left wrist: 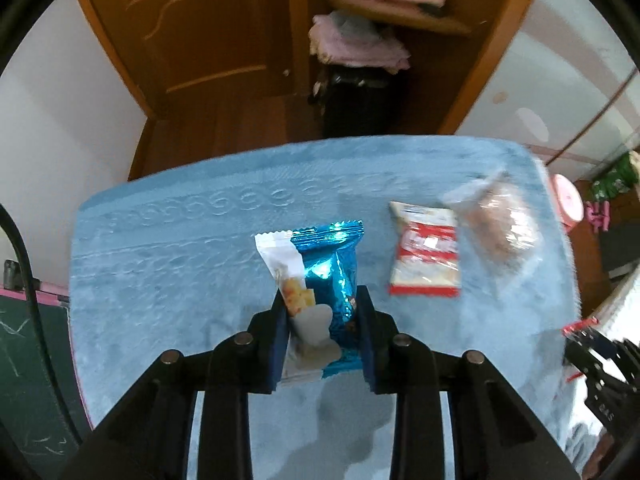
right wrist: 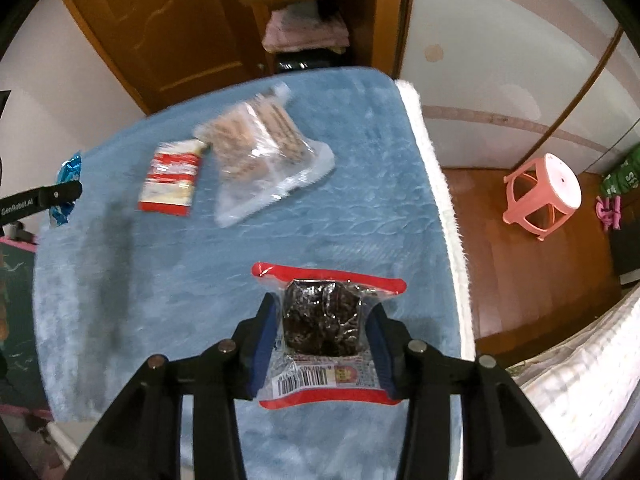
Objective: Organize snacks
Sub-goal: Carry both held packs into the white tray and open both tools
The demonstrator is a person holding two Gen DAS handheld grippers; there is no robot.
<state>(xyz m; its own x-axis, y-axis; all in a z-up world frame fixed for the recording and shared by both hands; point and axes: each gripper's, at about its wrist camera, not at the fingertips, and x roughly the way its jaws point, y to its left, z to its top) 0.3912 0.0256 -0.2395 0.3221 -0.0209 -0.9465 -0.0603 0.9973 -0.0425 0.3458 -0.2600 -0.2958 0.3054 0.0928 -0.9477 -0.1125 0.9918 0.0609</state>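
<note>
My left gripper (left wrist: 320, 300) is shut on a blue and white snack packet (left wrist: 328, 256), held just above the blue towel-covered table (left wrist: 180, 260). That same packet (right wrist: 68, 172) shows at the left edge of the right wrist view. My right gripper (right wrist: 322, 308) is shut on a clear, red-edged packet (right wrist: 316, 380) with dark contents and a barcode label. On the towel beyond lie a red and white packet (left wrist: 426, 256) (right wrist: 172, 182) and a clear bag of brown biscuits (left wrist: 500, 220) (right wrist: 260, 148), side by side and touching.
A wooden wardrobe door (left wrist: 200, 40) and shelves with pink cloths (left wrist: 360, 44) stand behind the table. A pink stool (right wrist: 544, 196) is on the wooden floor to the right. A bed edge (right wrist: 580, 380) lies at the near right, a green chalkboard (left wrist: 24, 360) at the left.
</note>
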